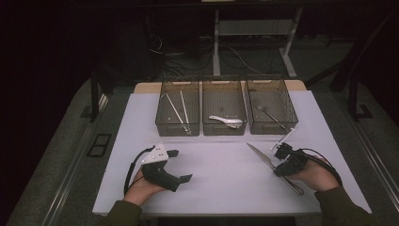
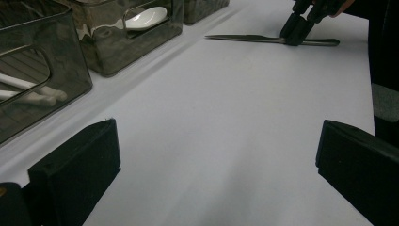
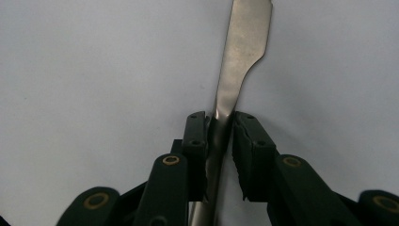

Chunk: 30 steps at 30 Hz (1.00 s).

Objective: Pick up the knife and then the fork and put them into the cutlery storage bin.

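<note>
I have my right gripper closed narrow around the table knife, pads pinching it where blade meets handle, because that is the flat, slim part I can clamp from above. The knife lies flat on the white table, in front of the right-hand bin that holds a fork. My right hand tilts down over it. My left gripper rests wide open and empty on the table, well apart, out of the way.
</note>
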Tool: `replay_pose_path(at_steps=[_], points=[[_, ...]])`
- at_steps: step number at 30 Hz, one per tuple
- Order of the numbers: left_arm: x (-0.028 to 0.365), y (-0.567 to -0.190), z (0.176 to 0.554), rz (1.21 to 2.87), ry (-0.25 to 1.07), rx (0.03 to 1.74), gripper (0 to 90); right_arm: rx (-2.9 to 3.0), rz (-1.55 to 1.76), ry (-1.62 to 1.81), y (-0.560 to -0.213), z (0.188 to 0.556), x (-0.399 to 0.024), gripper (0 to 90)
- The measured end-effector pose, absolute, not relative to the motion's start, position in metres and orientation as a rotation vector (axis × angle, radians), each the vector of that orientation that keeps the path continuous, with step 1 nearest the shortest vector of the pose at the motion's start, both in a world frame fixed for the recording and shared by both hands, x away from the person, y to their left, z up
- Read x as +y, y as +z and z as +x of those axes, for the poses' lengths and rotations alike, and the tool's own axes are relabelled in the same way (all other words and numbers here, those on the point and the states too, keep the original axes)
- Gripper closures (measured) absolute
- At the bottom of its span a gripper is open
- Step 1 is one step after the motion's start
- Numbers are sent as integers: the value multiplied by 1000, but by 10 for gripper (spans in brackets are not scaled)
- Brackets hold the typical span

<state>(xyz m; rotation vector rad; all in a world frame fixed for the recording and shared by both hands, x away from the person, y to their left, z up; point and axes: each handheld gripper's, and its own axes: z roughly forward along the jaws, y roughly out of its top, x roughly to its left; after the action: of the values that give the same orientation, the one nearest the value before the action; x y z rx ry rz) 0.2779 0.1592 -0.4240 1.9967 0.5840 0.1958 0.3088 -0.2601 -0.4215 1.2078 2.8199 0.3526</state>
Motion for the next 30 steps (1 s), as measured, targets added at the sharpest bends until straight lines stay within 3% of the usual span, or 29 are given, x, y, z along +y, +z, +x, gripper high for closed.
replay_pose_path(at_steps=[14, 30], points=[[159, -424, 278, 1998, 196, 582, 0, 2832, 1152, 249, -420, 310, -250, 794], [160, -423, 278, 1995, 201, 582, 0, 2803, 1165, 516, -417, 310, -275, 795]])
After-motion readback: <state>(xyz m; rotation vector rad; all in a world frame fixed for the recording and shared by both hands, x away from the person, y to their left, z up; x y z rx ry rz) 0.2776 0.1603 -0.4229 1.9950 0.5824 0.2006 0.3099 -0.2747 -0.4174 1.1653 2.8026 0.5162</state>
